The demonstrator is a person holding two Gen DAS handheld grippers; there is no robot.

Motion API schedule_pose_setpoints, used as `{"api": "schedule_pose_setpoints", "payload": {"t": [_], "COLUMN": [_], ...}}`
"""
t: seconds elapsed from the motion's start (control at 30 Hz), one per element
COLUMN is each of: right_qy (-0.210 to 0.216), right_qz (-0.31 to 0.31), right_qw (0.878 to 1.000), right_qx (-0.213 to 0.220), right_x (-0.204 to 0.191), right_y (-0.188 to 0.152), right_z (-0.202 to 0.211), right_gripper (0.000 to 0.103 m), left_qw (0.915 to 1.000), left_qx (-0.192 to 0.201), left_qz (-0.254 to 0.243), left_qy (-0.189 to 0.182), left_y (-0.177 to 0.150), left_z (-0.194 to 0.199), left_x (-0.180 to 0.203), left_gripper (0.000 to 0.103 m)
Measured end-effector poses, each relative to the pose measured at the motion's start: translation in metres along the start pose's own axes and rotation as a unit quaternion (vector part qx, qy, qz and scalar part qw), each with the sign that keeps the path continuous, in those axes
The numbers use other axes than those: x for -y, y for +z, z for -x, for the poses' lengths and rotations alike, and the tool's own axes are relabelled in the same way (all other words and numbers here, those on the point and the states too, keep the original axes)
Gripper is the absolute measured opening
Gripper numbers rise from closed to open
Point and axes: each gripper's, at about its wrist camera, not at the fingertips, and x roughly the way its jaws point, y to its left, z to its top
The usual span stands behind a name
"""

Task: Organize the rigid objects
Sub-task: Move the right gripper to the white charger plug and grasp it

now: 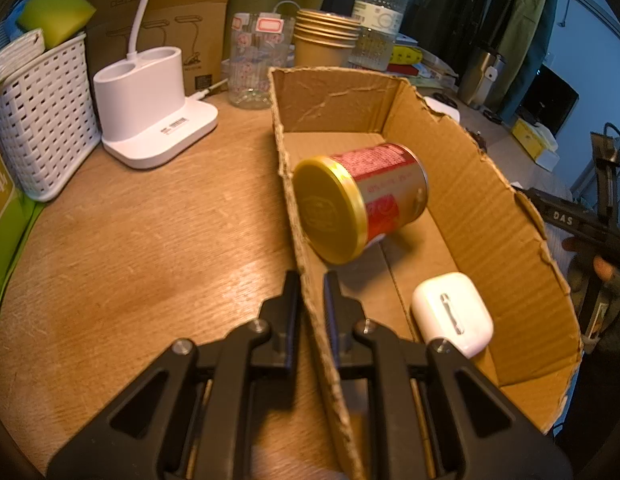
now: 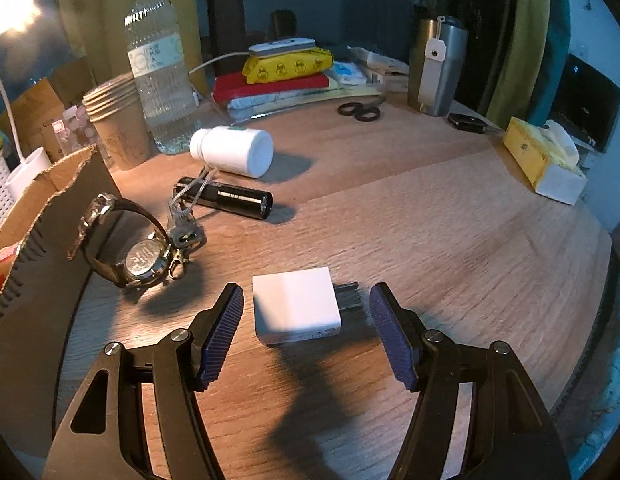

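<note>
Cardboard box (image 1: pixel 462 184), open-topped and ragged along its rim, sits on the wooden tabletop (image 1: pixel 149 240) with its near left wall clamped between the fingers (image 1: pixel 289 304) of the left gripper (image 1: pixel 312 300), which are drawn narrow onto the cardboard, one finger outside the wall and one inside. Inside the box, a red-and-gold can (image 1: pixel 358 200) lies on its side near the middle, gold end toward the camera, and a white earbud case (image 1: pixel 452 314) rests nearer the front, against the right-hand side of the floor.

Outside the box, on the right gripper's side, a white charger block (image 2: pixel 295 306) lies flat on the tabletop between the fingers (image 2: pixel 223 332) of the right gripper (image 2: pixel 305 334), which stand wide apart; neither pad touches the block, whose dark prongs point to the right. A wristwatch (image 2: pixel 137 256) leans just beside the box's outer wall, touching a bunch of keys (image 2: pixel 183 228). Beyond them lie a black flashlight (image 2: pixel 233 198) and a white pill bottle (image 2: pixel 231 150) on its side, apart from each other. A clear water bottle (image 2: pixel 157 68) and a stack of paper cups (image 2: pixel 115 120) stand farther back, with scissors (image 2: pixel 360 110), a steel tumbler (image 2: pixel 440 66) and a yellow tissue box (image 2: pixel 542 160) spread toward the far edge. In the left view, a white lamp base (image 1: pixel 149 108) and a white woven basket (image 1: pixel 41 116) stand left of the box.
</note>
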Motion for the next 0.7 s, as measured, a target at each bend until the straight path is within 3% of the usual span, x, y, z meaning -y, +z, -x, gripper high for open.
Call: {"api": "schedule_pose_setpoints", "payload": {"t": [0.47, 0.57, 0.7], "right_qy": [-0.001, -0.007, -0.008], "right_qz": [-0.002, 0.007, 0.008], "right_qw": [1.0, 1.0, 1.0], "right_qx": [-0.021, -0.02, -0.018], "right_x": [0.003, -0.001, -0.001], "right_y": [0.005, 0.004, 0.003], "right_z": [-0.015, -0.015, -0.014], "right_gripper": [0.069, 0.062, 0.062], "left_qw": [1.0, 1.0, 1.0], "left_qx": [0.0, 0.0, 0.0], "left_qz": [0.0, 0.0, 0.0], "left_qy": [0.0, 0.0, 0.0], "left_y": [0.0, 0.0, 0.0], "left_z": [0.0, 0.0, 0.0], "left_x": [0.0, 0.0, -0.001], "left_gripper": [0.013, 0.013, 0.013]}}
